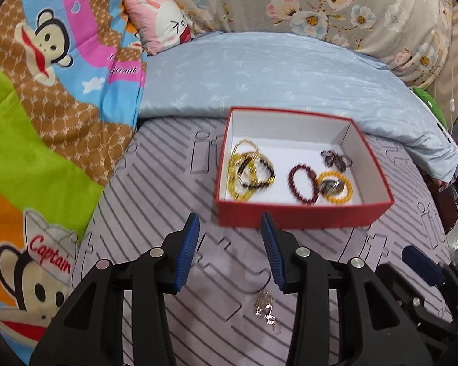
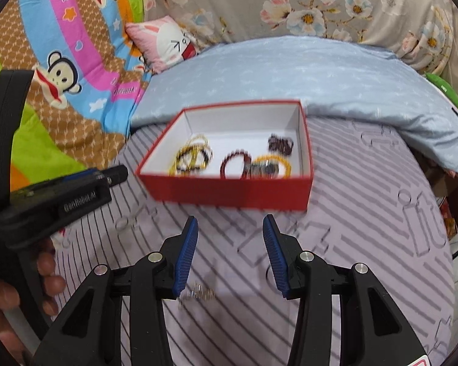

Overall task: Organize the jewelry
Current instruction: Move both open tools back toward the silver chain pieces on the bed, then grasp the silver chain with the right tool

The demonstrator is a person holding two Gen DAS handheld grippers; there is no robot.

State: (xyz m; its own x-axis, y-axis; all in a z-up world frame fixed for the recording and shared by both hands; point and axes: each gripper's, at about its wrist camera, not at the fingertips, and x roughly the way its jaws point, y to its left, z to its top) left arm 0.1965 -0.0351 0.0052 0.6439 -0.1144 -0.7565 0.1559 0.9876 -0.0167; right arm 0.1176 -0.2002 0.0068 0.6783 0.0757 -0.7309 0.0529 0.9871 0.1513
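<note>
An open red box [image 1: 290, 216] with a white inside sits on the striped bed sheet. In it lie yellow bead bracelets [image 1: 250, 174], a dark red bead bracelet [image 1: 302, 183], a yellow bracelet [image 1: 334, 187] and a purple piece [image 1: 336, 158]. A small silvery chain [image 1: 265, 306] lies loose on the sheet in front of the box. My left gripper [image 1: 229, 216] is open and empty just short of the box, with the chain below it. My right gripper [image 2: 230, 218] is also open and empty; the chain [image 2: 198, 294] lies by its left finger. The box [image 2: 229, 193] is straight ahead.
A folded light blue quilt [image 1: 274, 76] lies behind the box, a cartoon-monkey blanket [image 1: 61, 91] to the left, and a pink pillow [image 1: 158, 21] and floral bedding at the back. The bed's edge drops away at the right. A hand [image 2: 45, 271] holds the left gripper [image 2: 113, 175].
</note>
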